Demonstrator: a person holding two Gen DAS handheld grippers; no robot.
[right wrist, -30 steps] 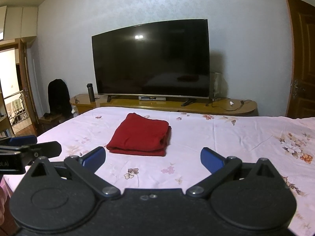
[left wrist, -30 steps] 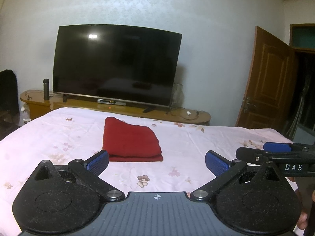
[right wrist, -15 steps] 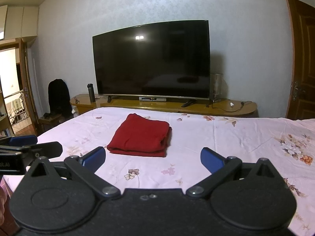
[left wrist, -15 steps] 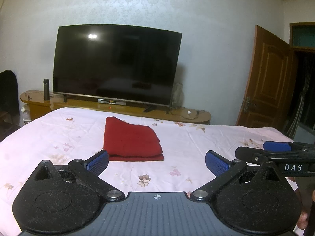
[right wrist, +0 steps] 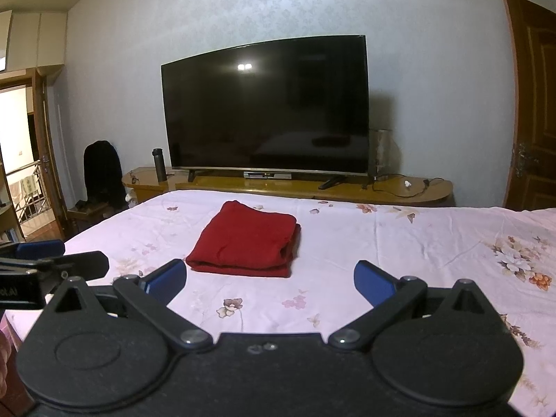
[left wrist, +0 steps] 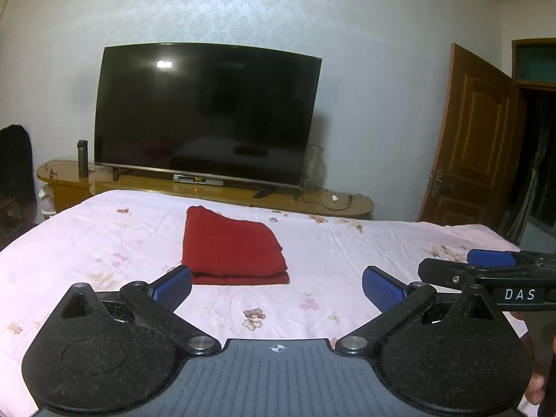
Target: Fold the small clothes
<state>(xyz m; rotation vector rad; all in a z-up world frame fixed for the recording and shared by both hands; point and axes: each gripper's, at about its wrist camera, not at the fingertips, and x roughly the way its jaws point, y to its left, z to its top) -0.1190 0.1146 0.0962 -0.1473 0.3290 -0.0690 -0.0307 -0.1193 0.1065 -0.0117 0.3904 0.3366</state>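
A red garment (left wrist: 232,246) lies folded in a neat rectangle on the pink floral bed sheet (left wrist: 347,253); it also shows in the right wrist view (right wrist: 246,239). My left gripper (left wrist: 277,290) is open and empty, held above the bed's near side, short of the garment. My right gripper (right wrist: 270,279) is open and empty too, beside the left one. The right gripper's fingers (left wrist: 486,271) show at the right edge of the left wrist view. The left gripper's fingers (right wrist: 52,260) show at the left edge of the right wrist view.
A large black television (left wrist: 205,118) stands on a low wooden cabinet (left wrist: 243,194) beyond the bed's far edge. A dark flask (left wrist: 82,153) stands on the cabinet's left end. A brown door (left wrist: 476,139) is at the right. A chair with dark clothing (right wrist: 102,170) is at the left.
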